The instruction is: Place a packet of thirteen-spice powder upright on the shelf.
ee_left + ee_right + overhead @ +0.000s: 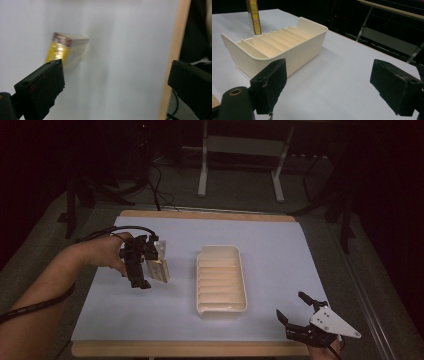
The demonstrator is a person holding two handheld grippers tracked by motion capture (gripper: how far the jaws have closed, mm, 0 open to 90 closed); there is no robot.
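- Jaws of the left gripper (141, 265) are spread wide, with nothing held between them.
- A small yellow box (159, 264) is stood on the white sheet (270, 240), just beside that gripper.
- A cream tray (221, 307) is seen near the box.
- The right gripper (295, 307) is opened wide too, near the tray.

The tray (221, 279) looks like cream plastic, smooth with a faint sheen, its floor ribbed and its outer wall finely fluted. Left of the tray, the box (159, 262) seems to be glossy card, yellow on one face and with a shiny, foil-like end in the left gripper view. The worktop (280, 250) is covered by a matt, smooth, pale blue sheet, with bare light wood showing along its edge. Both tools' jaws look like matt black, slightly rough plastic.
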